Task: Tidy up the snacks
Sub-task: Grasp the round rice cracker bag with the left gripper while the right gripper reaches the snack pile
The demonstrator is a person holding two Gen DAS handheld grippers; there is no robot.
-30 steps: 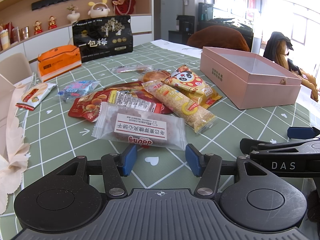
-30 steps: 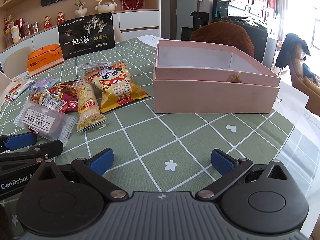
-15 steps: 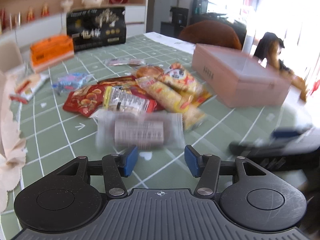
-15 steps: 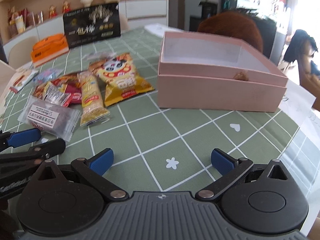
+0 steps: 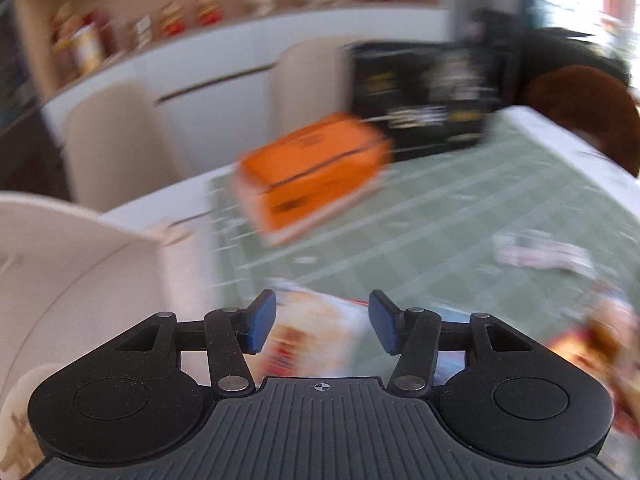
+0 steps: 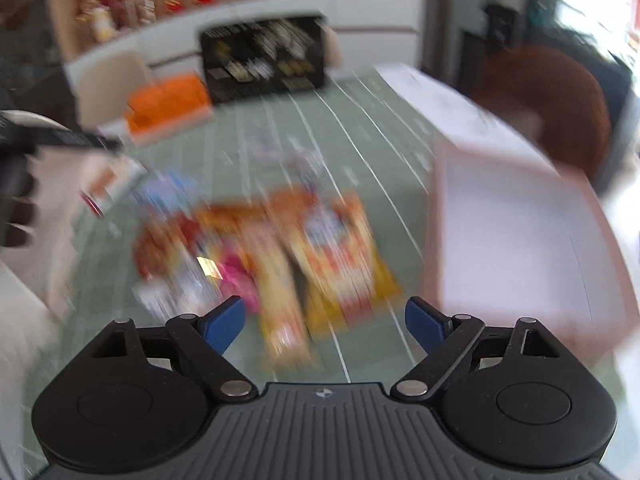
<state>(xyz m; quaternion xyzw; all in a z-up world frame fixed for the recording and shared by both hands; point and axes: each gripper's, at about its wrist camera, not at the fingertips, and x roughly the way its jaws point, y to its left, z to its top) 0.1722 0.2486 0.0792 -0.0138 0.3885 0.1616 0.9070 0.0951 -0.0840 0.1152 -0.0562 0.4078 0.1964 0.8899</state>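
Note:
Both views are motion-blurred. My left gripper (image 5: 322, 326) is open and empty, low over a white-and-red snack packet (image 5: 316, 336) at the table's left side. My right gripper (image 6: 324, 324) is open and empty, above the near end of the snack pile: a long yellow bar packet (image 6: 280, 300), a yellow panda crisp bag (image 6: 340, 256) and red packets (image 6: 168, 248). The open pink box (image 6: 516, 248) stands right of the pile. The left gripper's body shows at the left edge of the right wrist view (image 6: 24, 140).
An orange box (image 5: 312, 176) and a black snack bag (image 5: 424, 96) stand at the far side of the green checked tablecloth (image 5: 460, 208). A clear packet (image 5: 540, 254) lies to the right. A cream chair back (image 5: 48, 264) is close on the left. A brown chair (image 6: 548, 96) is behind the pink box.
Both grippers have swung fast forward and to the left. The left one now faces the orange box over the left-hand packet. The right one has come up over the snack pile. Both stay open.

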